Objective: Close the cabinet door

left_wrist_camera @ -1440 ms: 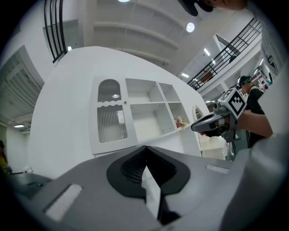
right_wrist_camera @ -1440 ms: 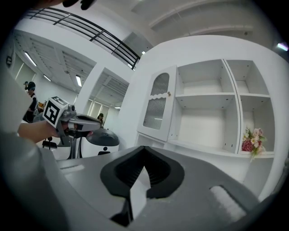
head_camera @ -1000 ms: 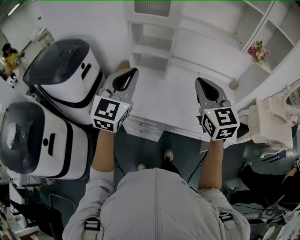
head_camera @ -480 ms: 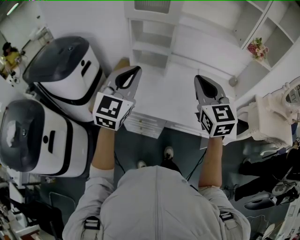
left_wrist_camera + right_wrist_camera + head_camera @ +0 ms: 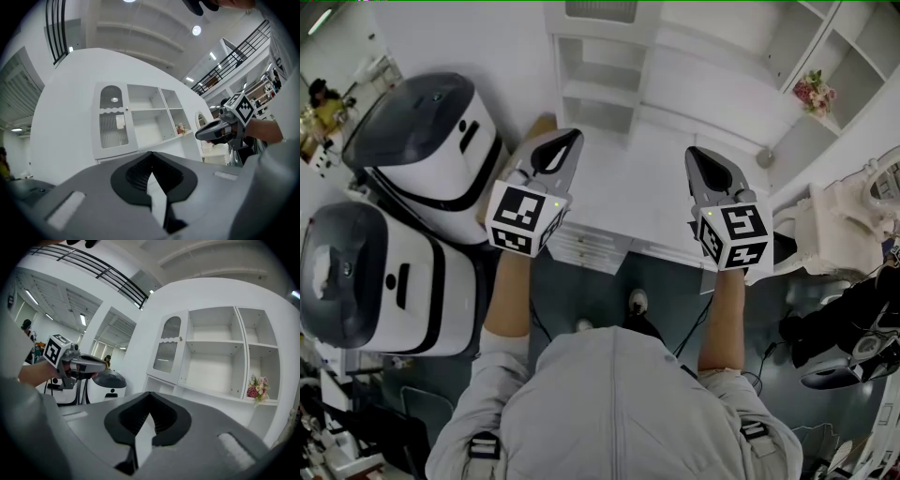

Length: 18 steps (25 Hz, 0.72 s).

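Observation:
The white cabinet [image 5: 609,66] stands ahead against the wall. Its door [image 5: 114,122] has an arched top, a ribbed glass pane and a small knob. In the right gripper view the door [image 5: 168,350] seems to stand a little out from the frame; how far, I cannot tell. Both grippers point level at the cabinet from a distance and touch nothing. My left gripper [image 5: 574,134] is shut and empty, tips together [image 5: 151,154]. My right gripper [image 5: 692,152] is also shut and empty [image 5: 149,394]. Each shows in the other's view, the right gripper [image 5: 199,135] and the left gripper [image 5: 104,365].
A low white counter [image 5: 647,206] lies under the grippers. Two rounded white and dark-grey machines [image 5: 427,141] [image 5: 375,281] stand at the left. Open shelves to the door's right hold pink flowers [image 5: 812,95]. White equipment [image 5: 834,234] crowds the right side.
The right gripper has edged slightly toward the cabinet. The left gripper has stayed put. Both are shut throughout.

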Each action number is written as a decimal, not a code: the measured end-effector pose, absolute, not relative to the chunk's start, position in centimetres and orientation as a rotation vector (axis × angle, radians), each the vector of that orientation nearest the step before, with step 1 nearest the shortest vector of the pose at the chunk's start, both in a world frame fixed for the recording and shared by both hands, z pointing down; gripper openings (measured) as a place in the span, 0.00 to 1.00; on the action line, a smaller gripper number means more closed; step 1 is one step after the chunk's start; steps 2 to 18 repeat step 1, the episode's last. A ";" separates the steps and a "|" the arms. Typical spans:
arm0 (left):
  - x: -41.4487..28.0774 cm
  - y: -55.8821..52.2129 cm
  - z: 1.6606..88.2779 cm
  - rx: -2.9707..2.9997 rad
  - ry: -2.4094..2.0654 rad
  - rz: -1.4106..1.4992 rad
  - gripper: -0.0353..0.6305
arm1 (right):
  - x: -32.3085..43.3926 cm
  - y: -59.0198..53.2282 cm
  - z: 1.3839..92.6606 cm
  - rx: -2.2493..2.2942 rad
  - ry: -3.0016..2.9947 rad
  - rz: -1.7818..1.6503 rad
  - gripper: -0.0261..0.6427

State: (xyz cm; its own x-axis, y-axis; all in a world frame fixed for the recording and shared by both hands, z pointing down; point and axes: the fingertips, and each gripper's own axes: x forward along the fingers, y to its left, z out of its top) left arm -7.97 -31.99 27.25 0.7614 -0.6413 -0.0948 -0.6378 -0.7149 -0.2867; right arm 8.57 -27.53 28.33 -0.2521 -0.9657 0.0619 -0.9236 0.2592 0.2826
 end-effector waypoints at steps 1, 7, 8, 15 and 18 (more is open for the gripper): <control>-7.9 -32.1 27.2 -2.658 0.994 -0.014 0.08 | 8.5 -27.6 28.3 1.764 -2.307 -0.278 0.04; -7.9 -32.1 27.2 -2.658 0.994 -0.014 0.08 | 8.5 -27.6 28.3 1.764 -2.307 -0.278 0.04; -7.9 -32.1 27.2 -2.658 0.994 -0.014 0.08 | 8.5 -27.6 28.3 1.764 -2.307 -0.278 0.04; -7.9 -32.1 27.2 -2.658 0.994 -0.014 0.08 | 8.5 -27.6 28.3 1.764 -2.307 -0.278 0.04; -7.9 -32.1 27.2 -2.658 0.994 -0.014 0.08 | 8.5 -27.6 28.3 1.764 -2.307 -0.278 0.04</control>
